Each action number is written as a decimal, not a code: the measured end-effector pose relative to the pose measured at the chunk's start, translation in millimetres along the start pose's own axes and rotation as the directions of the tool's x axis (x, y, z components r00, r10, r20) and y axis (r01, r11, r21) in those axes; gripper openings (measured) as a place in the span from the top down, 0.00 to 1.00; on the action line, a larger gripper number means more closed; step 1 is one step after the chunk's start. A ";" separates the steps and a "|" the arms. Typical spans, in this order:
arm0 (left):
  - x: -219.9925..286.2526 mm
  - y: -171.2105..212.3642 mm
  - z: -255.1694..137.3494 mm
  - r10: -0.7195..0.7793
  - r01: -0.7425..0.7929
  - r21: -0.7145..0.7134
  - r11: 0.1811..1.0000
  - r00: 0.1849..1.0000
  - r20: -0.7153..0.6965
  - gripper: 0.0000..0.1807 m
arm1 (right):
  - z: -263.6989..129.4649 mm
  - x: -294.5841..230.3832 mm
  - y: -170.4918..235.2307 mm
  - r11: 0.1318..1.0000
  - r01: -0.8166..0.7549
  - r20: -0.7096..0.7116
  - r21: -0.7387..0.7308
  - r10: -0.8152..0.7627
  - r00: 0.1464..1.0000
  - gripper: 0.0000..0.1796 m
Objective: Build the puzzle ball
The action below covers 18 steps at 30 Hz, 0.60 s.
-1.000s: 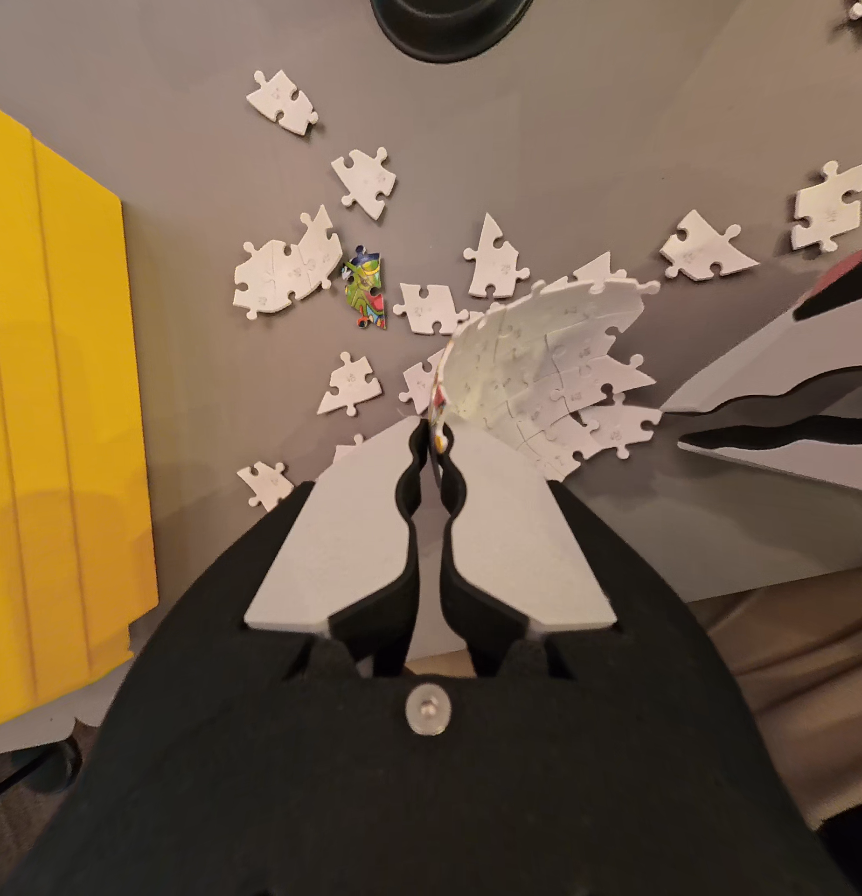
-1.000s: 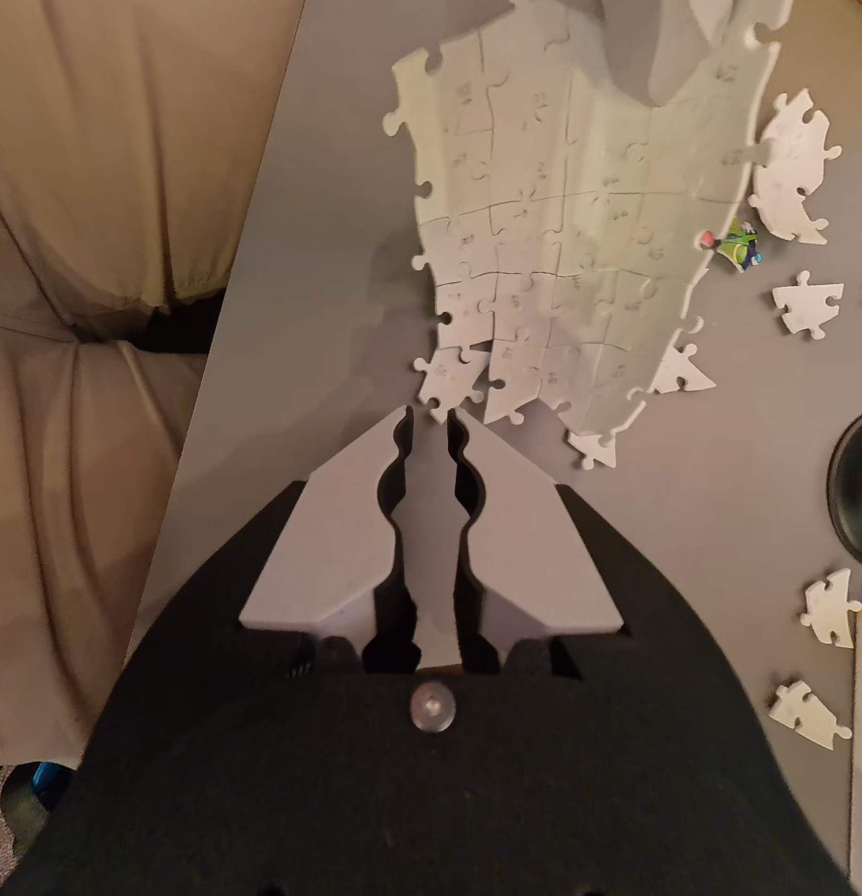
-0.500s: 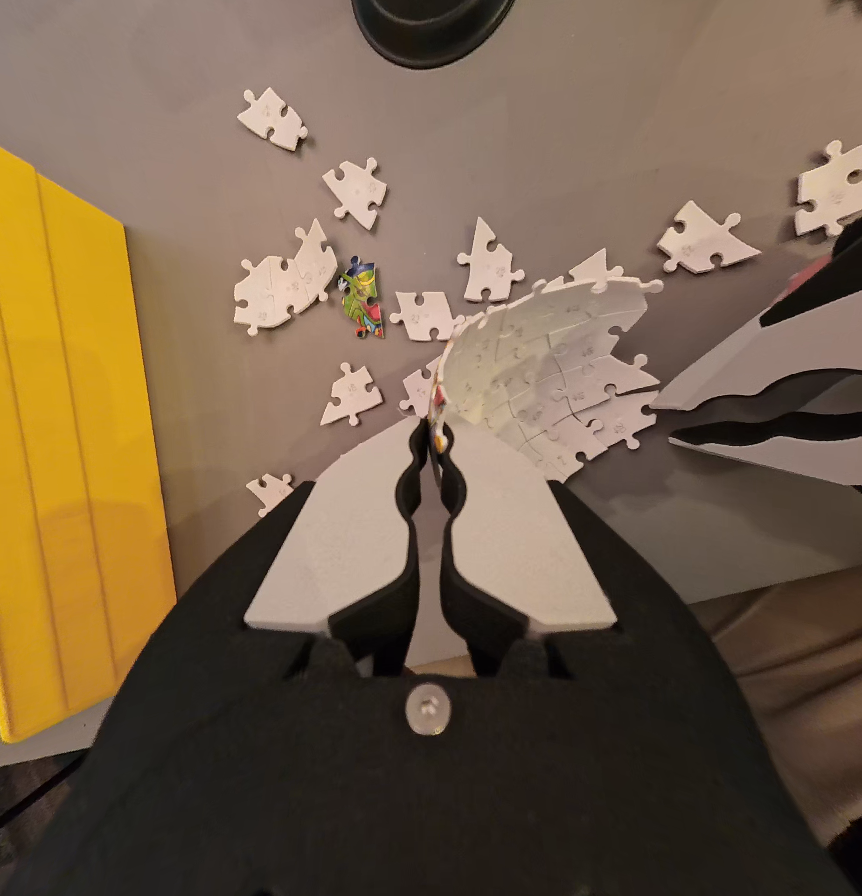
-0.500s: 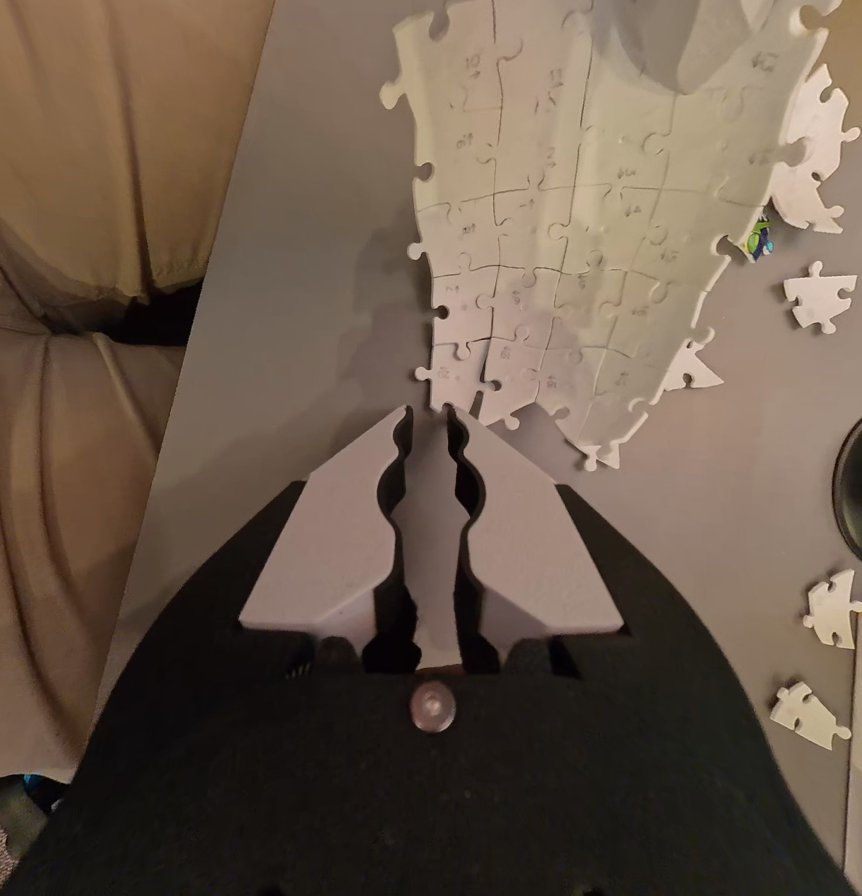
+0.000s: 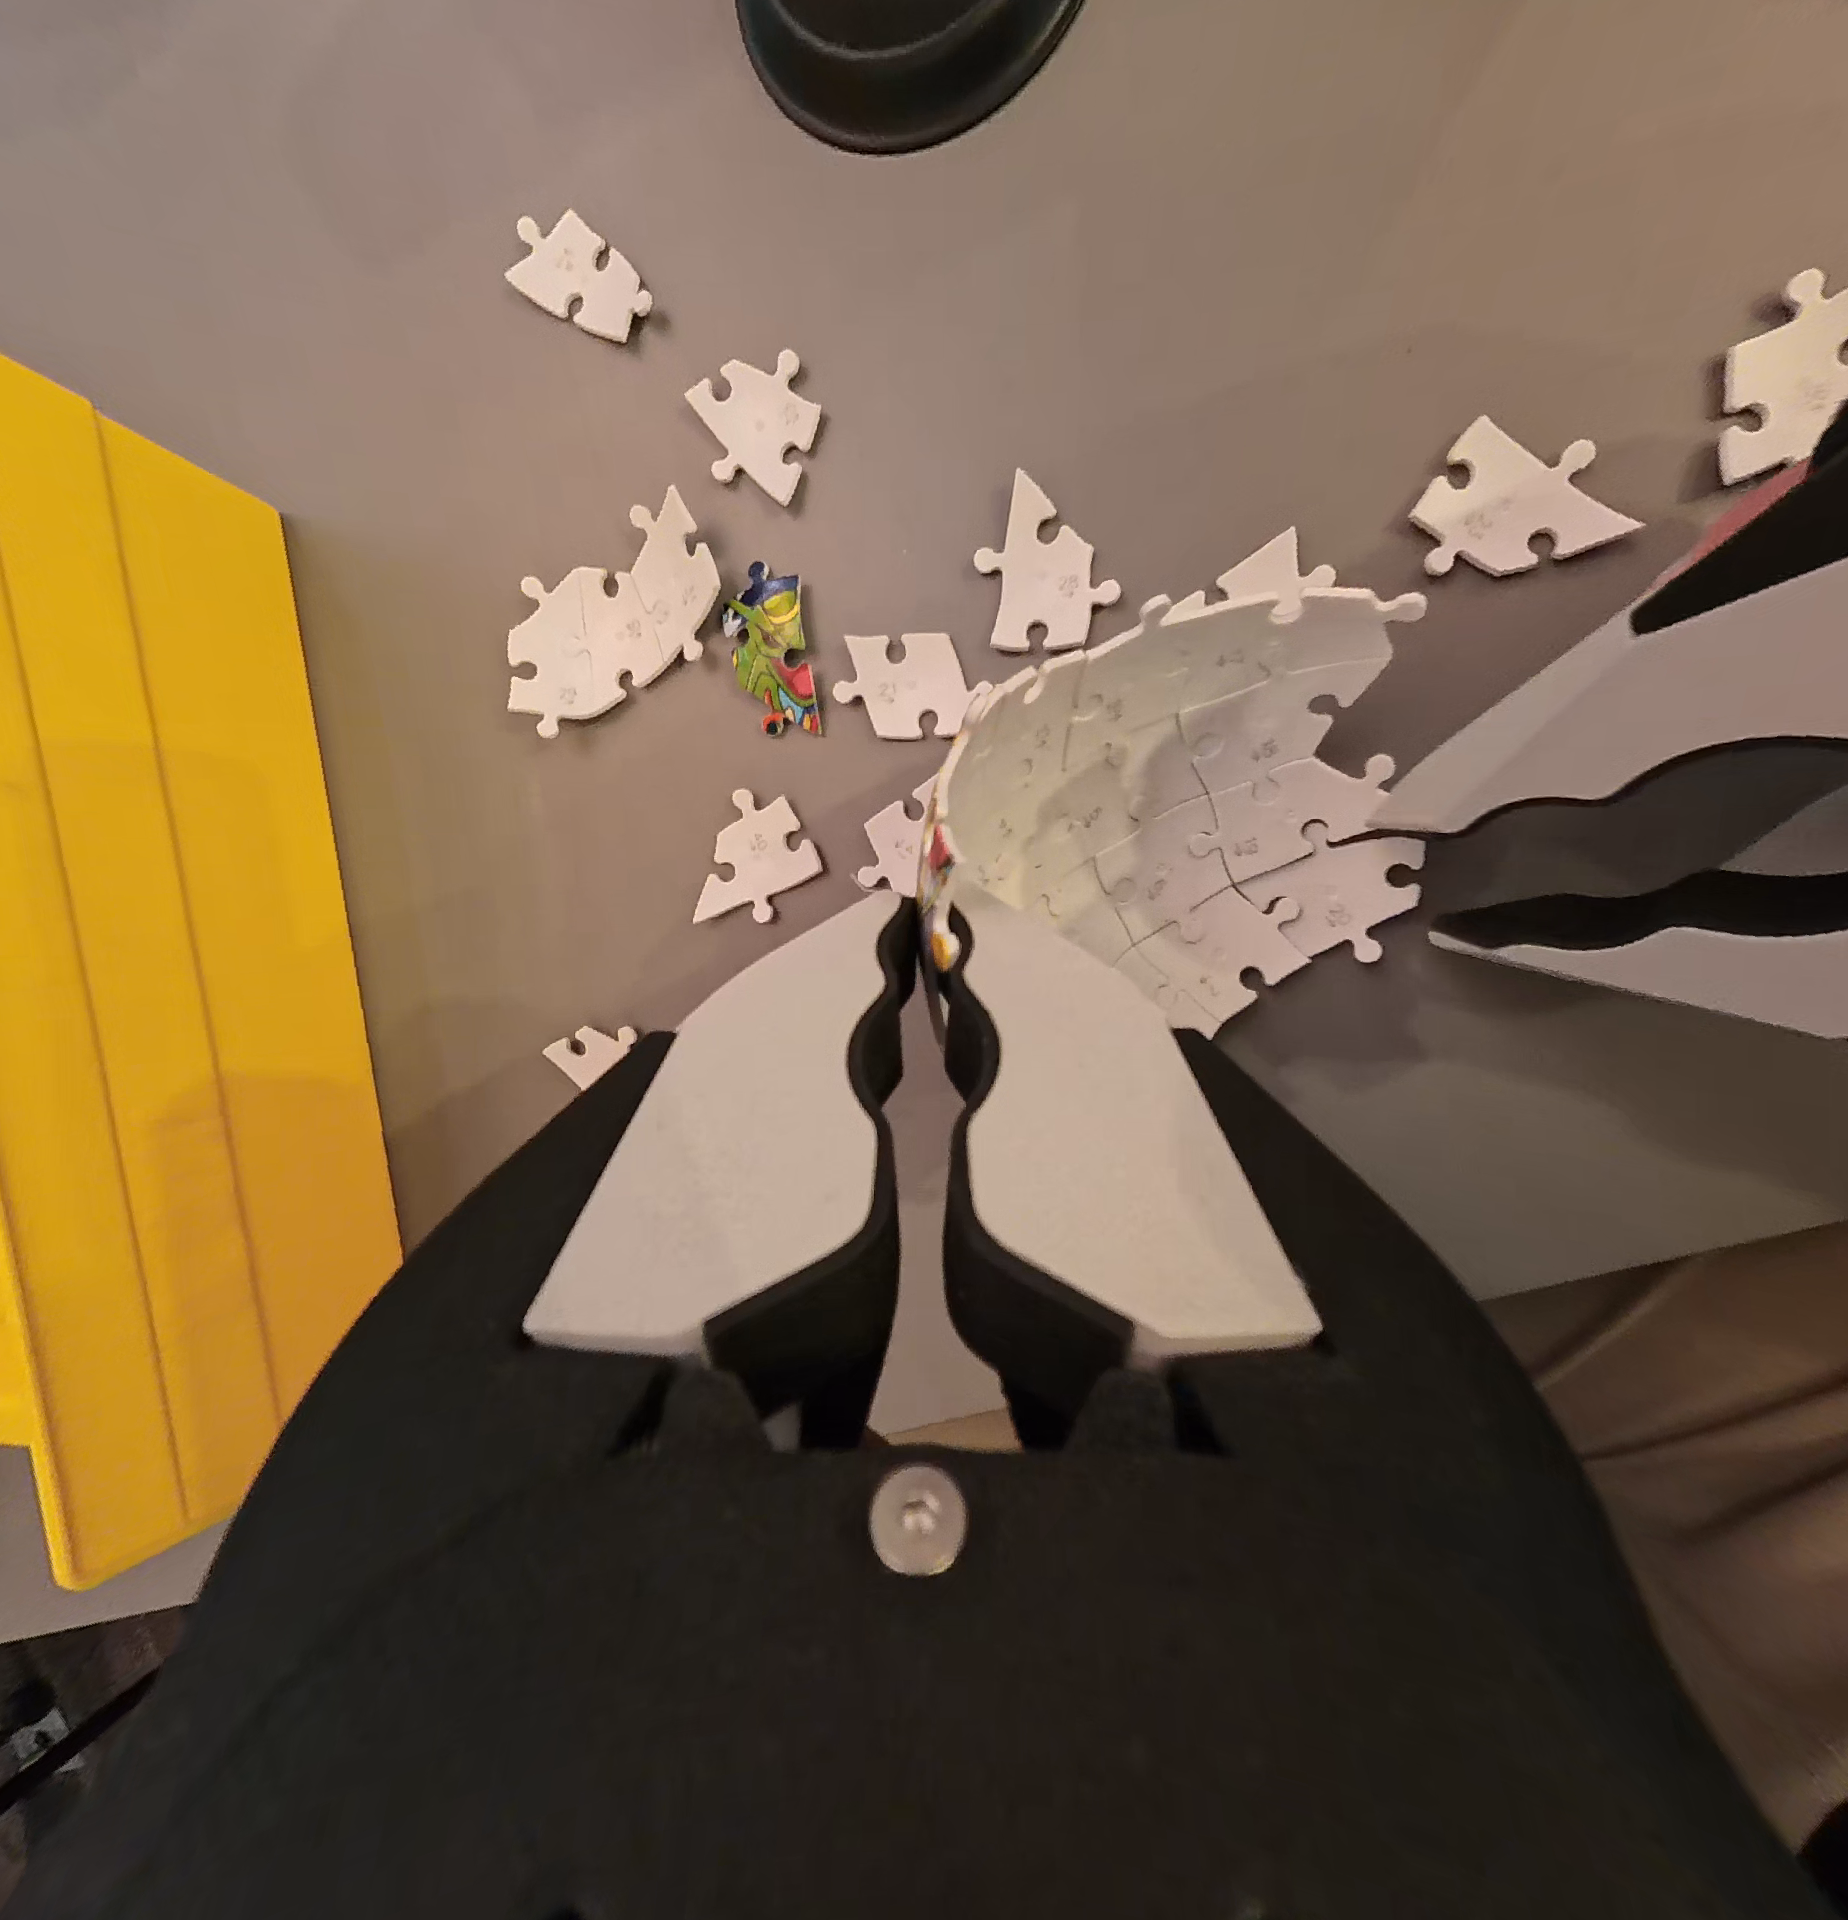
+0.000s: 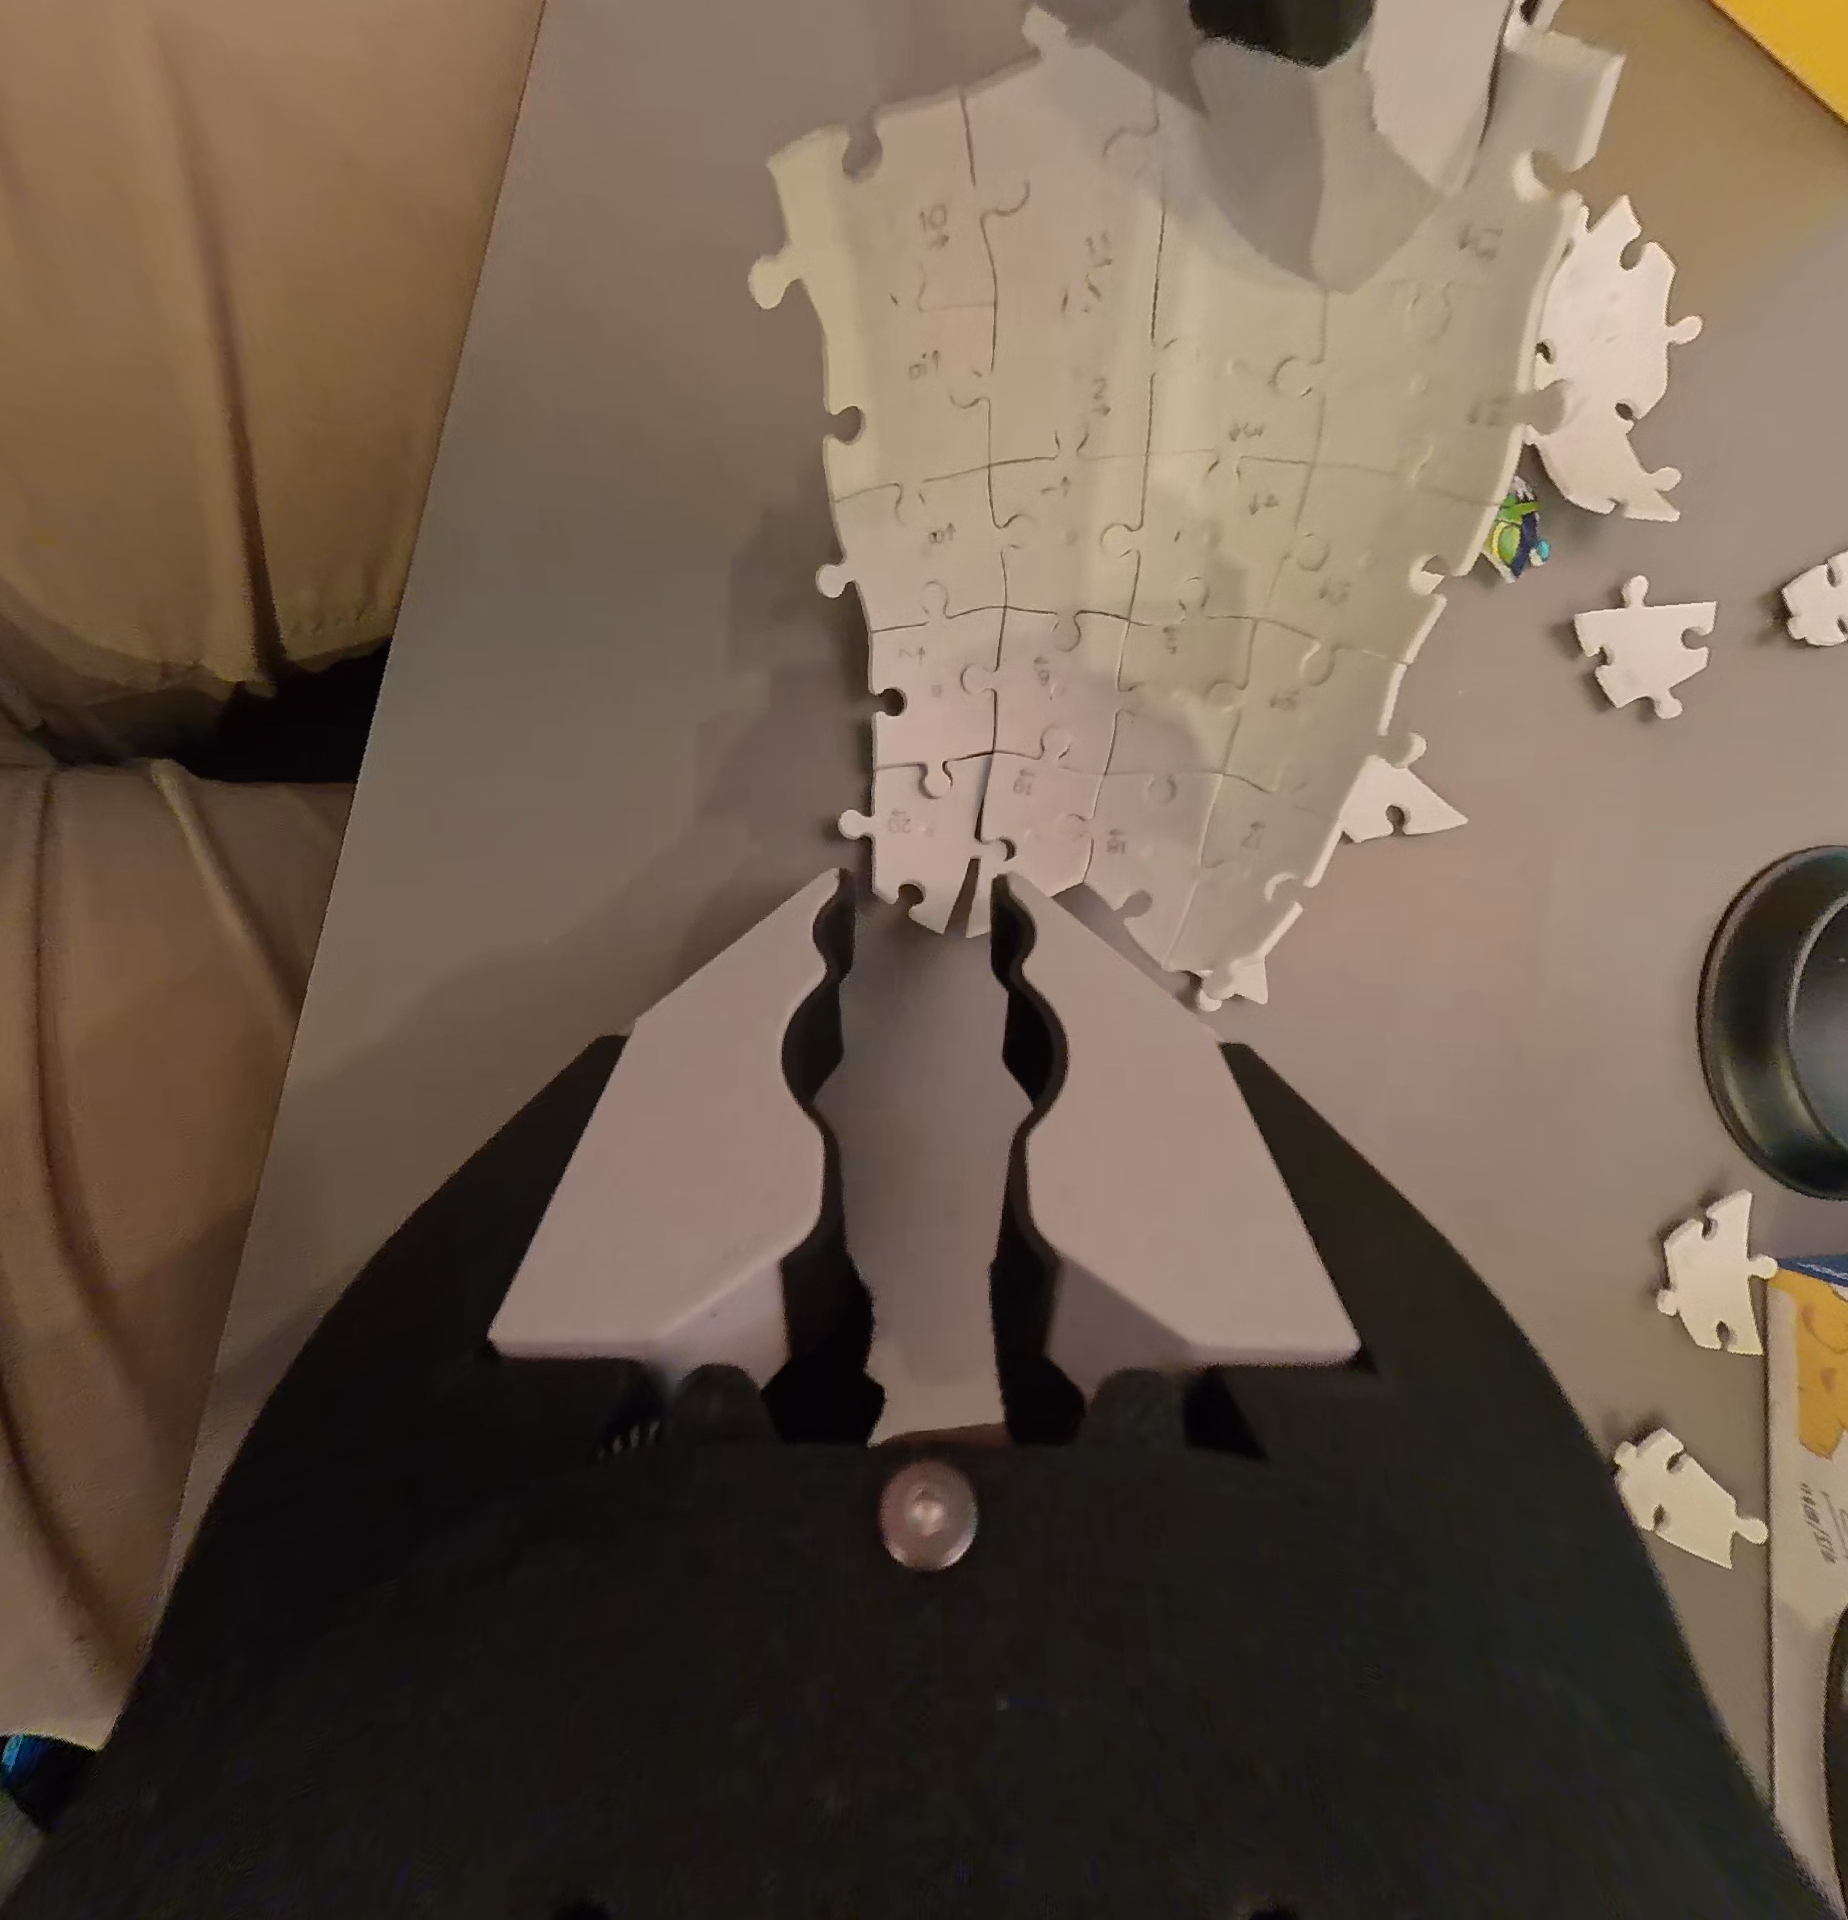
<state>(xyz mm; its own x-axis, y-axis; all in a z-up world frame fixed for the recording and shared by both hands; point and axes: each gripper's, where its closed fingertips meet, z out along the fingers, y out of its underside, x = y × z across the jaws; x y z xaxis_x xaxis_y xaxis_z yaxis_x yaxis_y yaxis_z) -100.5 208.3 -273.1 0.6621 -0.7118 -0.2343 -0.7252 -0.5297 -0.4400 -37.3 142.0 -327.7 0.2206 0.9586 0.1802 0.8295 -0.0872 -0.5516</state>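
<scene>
A grey table [image 5: 1315, 260] carries a yellow box [image 5: 120, 935] at its left. Above the table, the curved puzzle shell [image 5: 1180, 790] (white inner side up) is pinched by its rim in the left gripper [image 5: 935, 940]. The right gripper [image 6: 920, 894] hovers at the shell's opposite edge, jaws narrowly parted and empty. Loose white pieces [image 5: 759, 431] and one coloured piece [image 5: 780, 665] lie scattered nearby.

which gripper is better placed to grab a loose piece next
Right. The right gripper is open and empty at the near edge of the curved puzzle shell, while the left gripper is shut on that shell's rim, holding it up. Loose pieces lie nearby.
</scene>
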 end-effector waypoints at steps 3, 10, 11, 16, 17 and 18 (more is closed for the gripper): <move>0.5 -0.9 -0.3 0.012 -0.012 0.000 1.000 1.000 0.005 0.99 | 1.3 0.1 1.1 1.000 -0.008 0.003 -0.007 0.008 1.000 0.85; 1.8 -3.8 -0.7 0.040 -0.040 -0.002 0.999 0.999 0.015 0.99 | 6.0 -2.6 2.5 1.000 -0.023 0.024 -0.010 0.024 0.999 0.84; 1.8 -4.0 -0.7 0.042 -0.042 -0.002 0.999 0.999 0.016 0.99 | 6.2 -3.1 2.3 1.000 -0.025 0.027 -0.009 0.025 0.999 0.84; 2.3 -5.0 -1.0 0.061 -0.061 -0.002 0.998 0.998 0.022 0.99 | 4.8 -2.9 1.3 0.999 -0.044 0.034 0.002 0.044 0.998 0.84; 2.3 -5.3 -1.1 0.066 -0.066 -0.002 0.998 0.998 0.023 0.99 | 3.3 -1.3 0.4 0.999 -0.039 0.023 0.006 0.039 0.999 0.84; 2.2 -5.3 -1.0 0.071 -0.071 -0.002 0.997 0.997 0.025 0.99 | 1.1 0.3 -1.4 0.999 -0.040 0.015 0.015 0.039 0.999 0.84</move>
<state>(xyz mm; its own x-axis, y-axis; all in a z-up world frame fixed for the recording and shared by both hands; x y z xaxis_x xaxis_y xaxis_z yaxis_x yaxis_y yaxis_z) -95.4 209.0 -270.4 0.6133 -0.7360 -0.2868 -0.7708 -0.4784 -0.4207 -39.0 142.7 -327.8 0.2455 0.9583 0.1462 0.8126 -0.1212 -0.5701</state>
